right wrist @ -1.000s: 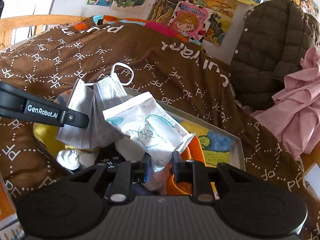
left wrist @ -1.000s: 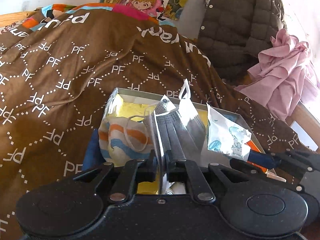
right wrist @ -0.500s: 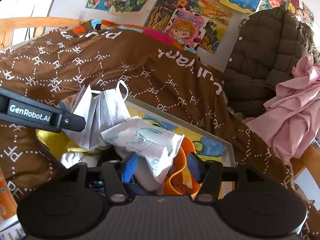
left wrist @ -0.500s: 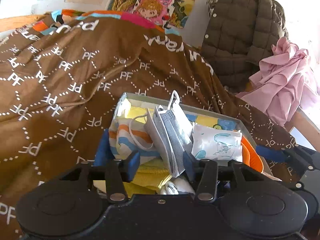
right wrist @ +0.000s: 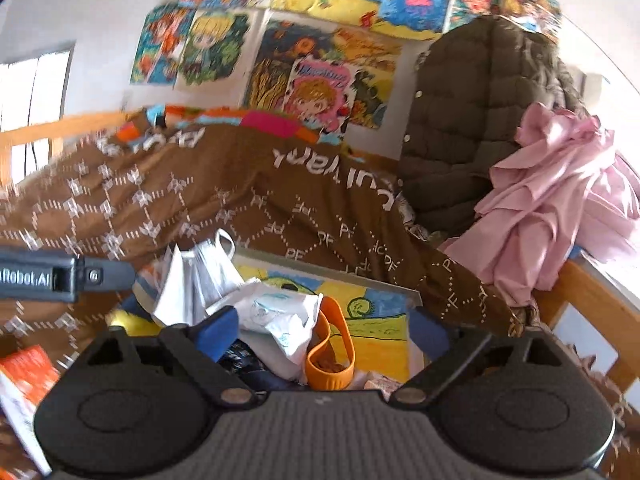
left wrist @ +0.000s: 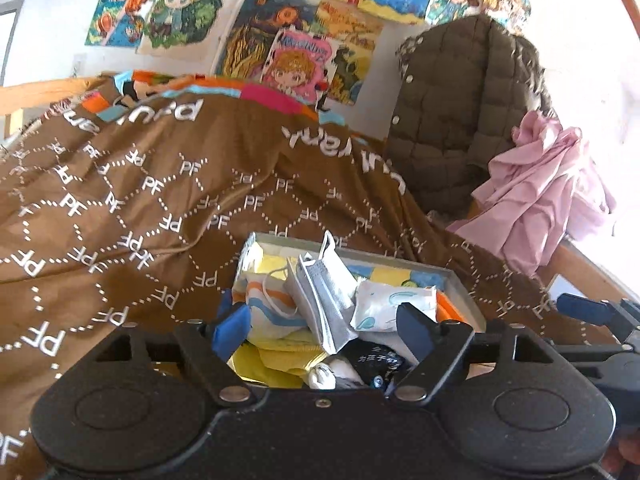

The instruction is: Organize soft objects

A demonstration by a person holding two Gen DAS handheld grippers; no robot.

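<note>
Two grippers hover over one shallow grey tray (left wrist: 456, 276) that rests on a brown blanket (left wrist: 120, 200) printed with white "PF" marks. Inside the tray lies a heap of soft things: one grey pleated face mask (left wrist: 324, 300) standing on edge with its ear loop at twelve o'clock, one white printed mask packet (left wrist: 384, 300) touching it at three o'clock, one cloth striped orange, blue and white (left wrist: 264, 308) at nine o'clock of the mask, one yellow cloth (left wrist: 276, 360) under them, and one dark item with white lettering (left wrist: 372, 356) at six o'clock. One orange band (right wrist: 332, 344), seen from the right wrist, curls just beside the packet at four o'clock.

The left gripper (left wrist: 324, 332) points toward the tray's middle, its blue-padded fingers (left wrist: 232, 328) spread wide either side of the grey mask, gripping nothing. The right gripper (right wrist: 320, 332) is likewise spread wide, with the packet (right wrist: 276, 312) and orange band lying loose between its fingers, touching neither pad as far as I can tell.

Beyond the bed, at two o'clock, hang one dark quilted jacket (left wrist: 460, 112) and one pink garment (left wrist: 548, 188). Several cartoon posters (left wrist: 296, 64) cover the wall at twelve o'clock.
</note>
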